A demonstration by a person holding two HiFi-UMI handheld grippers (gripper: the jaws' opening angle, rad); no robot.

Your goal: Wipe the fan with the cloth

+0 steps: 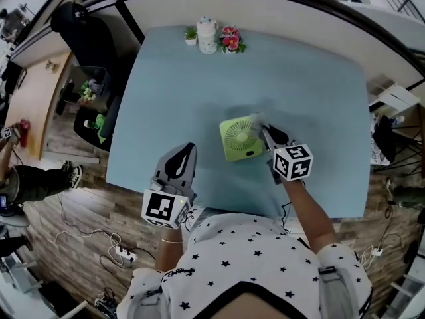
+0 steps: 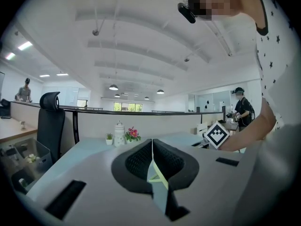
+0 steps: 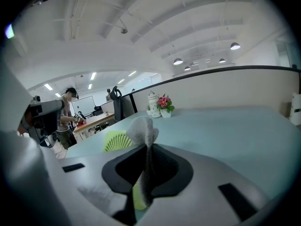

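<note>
A small lime-green fan (image 1: 240, 139) stands on the light blue table (image 1: 299, 85), near its front edge. My right gripper (image 1: 271, 137) is at the fan's right side, shut on a grey cloth (image 1: 255, 121) that rests against the fan's top right. In the right gripper view the cloth (image 3: 142, 132) sticks up between the jaws, with the fan's grille (image 3: 116, 141) just left of it. My left gripper (image 1: 180, 163) hovers over the table's front edge, left of the fan, shut with nothing in it. Through its jaws a sliver of the fan (image 2: 156, 176) shows.
At the table's far edge stand a tiny potted plant (image 1: 190, 35), a white jar (image 1: 207, 36) and a pot of pink flowers (image 1: 231, 39). A black office chair (image 1: 80, 20) stands beyond the left corner. Cables and a power strip (image 1: 125, 254) lie on the wooden floor.
</note>
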